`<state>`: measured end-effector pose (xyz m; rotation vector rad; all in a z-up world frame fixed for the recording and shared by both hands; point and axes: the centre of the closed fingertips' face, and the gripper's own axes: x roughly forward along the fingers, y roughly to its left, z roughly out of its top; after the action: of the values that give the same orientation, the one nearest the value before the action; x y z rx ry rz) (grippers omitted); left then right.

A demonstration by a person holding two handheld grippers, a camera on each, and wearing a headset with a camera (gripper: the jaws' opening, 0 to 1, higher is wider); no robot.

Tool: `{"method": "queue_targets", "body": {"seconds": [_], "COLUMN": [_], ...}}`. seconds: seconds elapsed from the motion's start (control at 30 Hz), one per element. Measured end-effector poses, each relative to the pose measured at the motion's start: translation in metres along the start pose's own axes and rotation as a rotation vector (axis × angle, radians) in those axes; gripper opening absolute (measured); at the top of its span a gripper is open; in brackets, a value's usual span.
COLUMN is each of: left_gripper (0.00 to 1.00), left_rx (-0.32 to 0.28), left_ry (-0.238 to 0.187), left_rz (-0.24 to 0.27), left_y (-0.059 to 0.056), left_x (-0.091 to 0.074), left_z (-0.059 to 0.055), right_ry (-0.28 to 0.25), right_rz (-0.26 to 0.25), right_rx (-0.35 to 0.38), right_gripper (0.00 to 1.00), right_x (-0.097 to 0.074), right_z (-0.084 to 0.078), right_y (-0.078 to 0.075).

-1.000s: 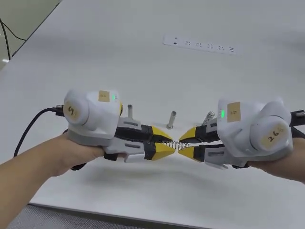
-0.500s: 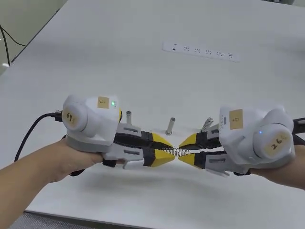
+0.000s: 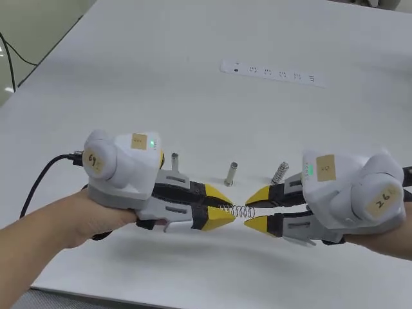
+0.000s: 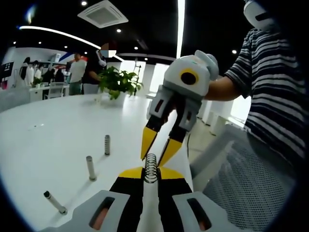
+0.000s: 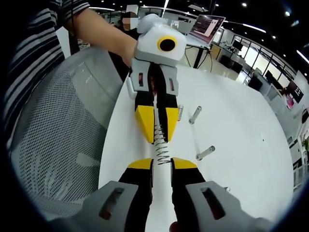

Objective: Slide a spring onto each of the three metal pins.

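Observation:
A small steel spring (image 3: 239, 209) hangs in the air between the two grippers, above the table's near edge. My left gripper (image 3: 230, 209) is shut on one end of it (image 4: 151, 166). My right gripper (image 3: 250, 212) faces it tip to tip, its jaws open around the spring's free end (image 5: 161, 151). Behind them three metal pins stand in a row: two bare pins (image 3: 174, 159) (image 3: 230, 172) and a third pin wearing a spring (image 3: 280, 172).
A white power strip (image 3: 267, 72) lies far back on the white table (image 3: 129, 77). A black cable (image 3: 38, 177) trails from the left gripper. The table's near edge runs just below my hands. People and a plant (image 4: 118, 82) are far off.
The two grippers have drawn slightly apart, so more of the spring shows between their tips. The head camera has shifted a little.

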<state>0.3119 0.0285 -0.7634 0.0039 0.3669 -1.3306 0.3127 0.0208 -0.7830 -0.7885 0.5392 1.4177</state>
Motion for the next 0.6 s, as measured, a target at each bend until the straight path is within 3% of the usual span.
{"method": "queue_targets", "body": {"seconds": [0.23,0.6], "left_gripper": [0.02,0.02], "left_rx": [-0.007,-0.01], "left_ry": [0.007,0.012], "left_rz": [-0.014,-0.024], "left_y": [-0.002,-0.0041], "left_x": [-0.0003,-0.0004], "left_z": [-0.0011,-0.0017], "right_ry": [-0.025,-0.036], "right_rz": [0.009,0.025], "right_rx": [0.025,-0.026], "right_gripper": [0.11,0.08], "right_x": [-0.002,-0.0013], "right_z": [-0.0012,0.0036], "right_y": [0.0014,0.0056]}}
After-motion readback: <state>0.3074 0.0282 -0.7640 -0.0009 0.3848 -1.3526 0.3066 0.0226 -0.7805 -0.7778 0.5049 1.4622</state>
